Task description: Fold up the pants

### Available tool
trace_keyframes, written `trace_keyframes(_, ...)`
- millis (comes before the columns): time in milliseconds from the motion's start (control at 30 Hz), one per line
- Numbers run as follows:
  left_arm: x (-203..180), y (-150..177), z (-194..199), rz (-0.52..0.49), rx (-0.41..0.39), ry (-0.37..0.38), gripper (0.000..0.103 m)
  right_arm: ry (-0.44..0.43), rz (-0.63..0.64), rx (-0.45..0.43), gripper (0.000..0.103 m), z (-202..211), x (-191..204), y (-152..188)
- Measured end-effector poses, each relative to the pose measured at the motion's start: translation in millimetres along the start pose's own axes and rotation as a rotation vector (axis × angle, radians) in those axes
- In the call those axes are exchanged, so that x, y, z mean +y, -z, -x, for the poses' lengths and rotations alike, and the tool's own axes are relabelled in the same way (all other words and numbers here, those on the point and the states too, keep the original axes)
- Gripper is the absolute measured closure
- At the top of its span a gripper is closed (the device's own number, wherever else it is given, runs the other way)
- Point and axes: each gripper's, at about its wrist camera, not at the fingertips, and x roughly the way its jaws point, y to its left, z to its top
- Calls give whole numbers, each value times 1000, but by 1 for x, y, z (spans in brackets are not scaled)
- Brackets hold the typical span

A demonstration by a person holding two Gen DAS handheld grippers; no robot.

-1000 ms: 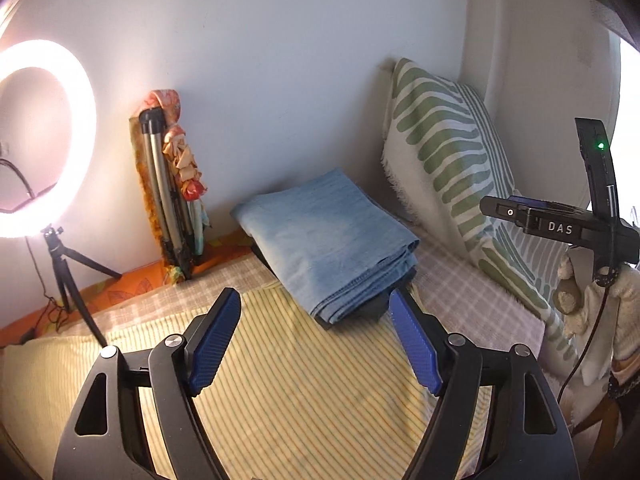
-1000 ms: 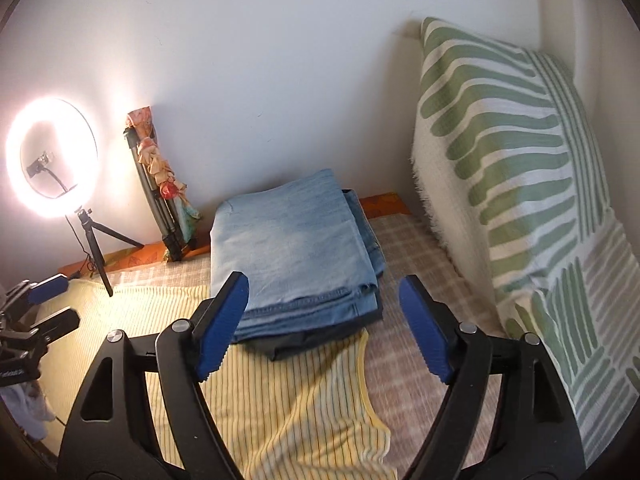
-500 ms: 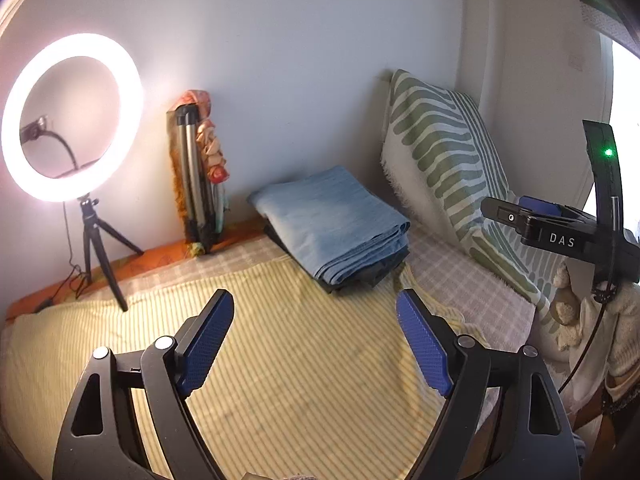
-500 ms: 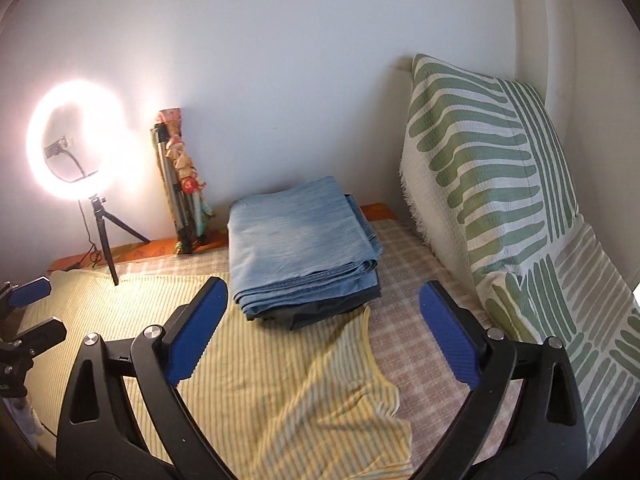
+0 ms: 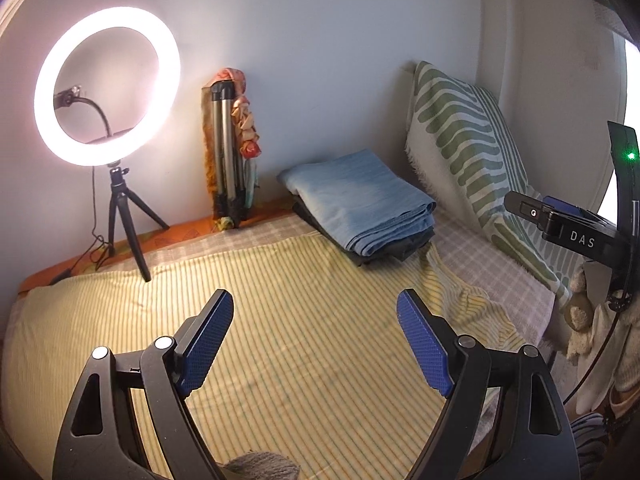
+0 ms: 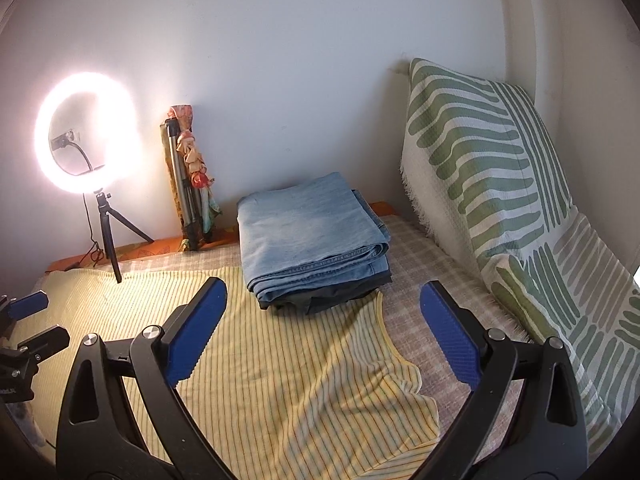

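Both my left fingers [image 5: 314,342] and right fingers [image 6: 322,330] hang spread, empty, above the bed [image 6: 280,380]; folded jeans [image 6: 310,232] top what looks like dark pants [image 6: 320,300].

Both the left gripper [image 5: 314,344] and right gripper [image 6: 322,334] sit farther back from the folded jeans [image 6: 310,236], which now lie well ahead of their fingertips.
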Motion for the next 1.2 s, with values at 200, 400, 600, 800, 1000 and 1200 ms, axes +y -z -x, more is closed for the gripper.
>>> trace_keyframes(200,6,8,1,29,-3,9,19,1,-1,1,4,-4,8,13)
trace_keyframes(400,11,12,3,28,-28,-11,2,-11,-1,8,3,-10,16,25)
trace_keyframes(600,12,15,1,16,-30,-24,1,-7,34,2,3,-12,26,29)
trace_keyframes(800,14,18,0,15,-33,-29,1,-12,34,8,3,-16,27,31)
trace_keyframes(1000,17,20,-4,19,-13,-22,1,-17,39,8,3,-16,29,33)
trace_keyframes(1200,16,21,-1,3,-41,-28,1,-17,42,12,3,-16,30,33)
